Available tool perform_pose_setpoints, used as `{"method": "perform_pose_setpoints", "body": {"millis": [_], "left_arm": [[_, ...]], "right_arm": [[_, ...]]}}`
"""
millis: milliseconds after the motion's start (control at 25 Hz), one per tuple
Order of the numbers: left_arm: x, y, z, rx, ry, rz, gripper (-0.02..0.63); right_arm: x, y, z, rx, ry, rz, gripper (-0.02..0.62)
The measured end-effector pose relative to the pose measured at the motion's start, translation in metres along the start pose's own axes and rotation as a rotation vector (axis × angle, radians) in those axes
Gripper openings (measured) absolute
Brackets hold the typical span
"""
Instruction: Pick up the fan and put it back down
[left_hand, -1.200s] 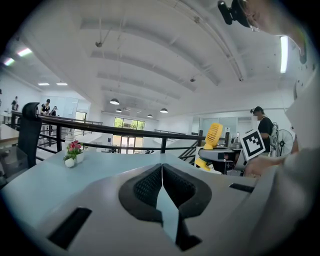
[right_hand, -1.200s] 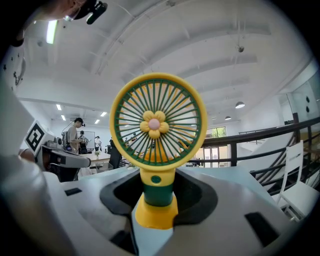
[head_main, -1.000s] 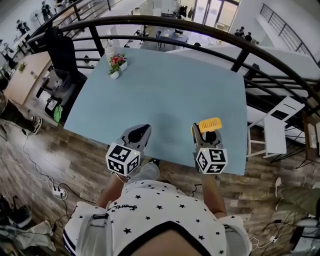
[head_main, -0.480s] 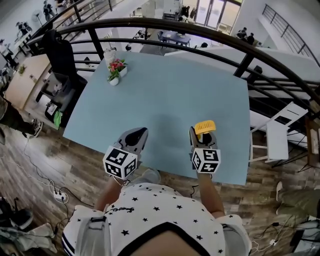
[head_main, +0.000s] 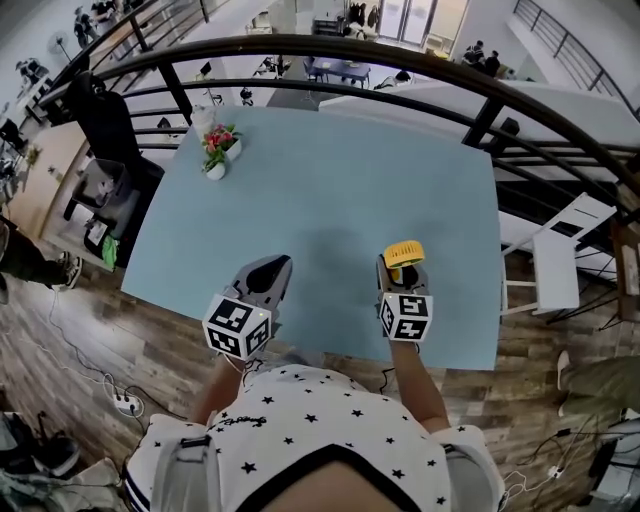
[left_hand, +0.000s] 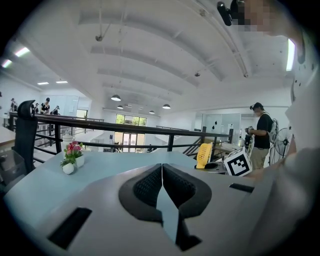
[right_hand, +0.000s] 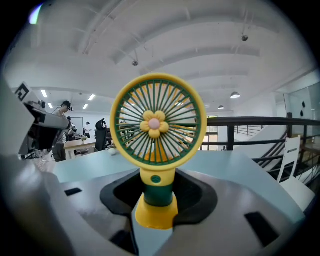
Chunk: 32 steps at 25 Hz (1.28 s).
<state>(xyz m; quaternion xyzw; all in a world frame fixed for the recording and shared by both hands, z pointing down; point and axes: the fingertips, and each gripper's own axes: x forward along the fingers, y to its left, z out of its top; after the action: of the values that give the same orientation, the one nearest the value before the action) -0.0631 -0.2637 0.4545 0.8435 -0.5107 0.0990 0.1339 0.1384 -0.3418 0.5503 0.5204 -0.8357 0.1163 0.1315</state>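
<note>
The fan (right_hand: 157, 130) is small, with a yellow ring, green grille, flower hub and a green and yellow stem. It stands upright in my right gripper (right_hand: 156, 192), whose jaws are shut on its stem and base. In the head view the fan (head_main: 404, 251) sits over the near right part of the light blue table (head_main: 340, 170), in front of the right gripper (head_main: 400, 270). Whether its base touches the table I cannot tell. My left gripper (left_hand: 162, 167) is shut and holds nothing; it hovers over the table's near edge (head_main: 268, 272).
A small pot of pink flowers (head_main: 215, 150) stands at the table's far left corner, also in the left gripper view (left_hand: 71, 157). A dark curved railing (head_main: 330, 45) runs behind the table. A white chair (head_main: 560, 260) stands to the right.
My right gripper has sunk toward the table and drifted slightly left with the fan still in it. The left gripper has shifted a little to the left, still shut.
</note>
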Motion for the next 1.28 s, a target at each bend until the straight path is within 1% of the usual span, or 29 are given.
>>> {"method": "perform_pose_setpoints", "body": {"millis": [520, 1280], "left_arm": [[0.022, 0.009, -0.003, -0.018, 0.028, -0.012, 0.029], [0.022, 0.025, -0.007, -0.03, 0.041, 0.023, 0.029]], "right_arm": [[0.021, -0.021, -0.046, 0.018, 0.116, -0.049, 0.172], [0.038, -0.024, -0.083, 0.035, 0.204, -0.064, 0.172]]}}
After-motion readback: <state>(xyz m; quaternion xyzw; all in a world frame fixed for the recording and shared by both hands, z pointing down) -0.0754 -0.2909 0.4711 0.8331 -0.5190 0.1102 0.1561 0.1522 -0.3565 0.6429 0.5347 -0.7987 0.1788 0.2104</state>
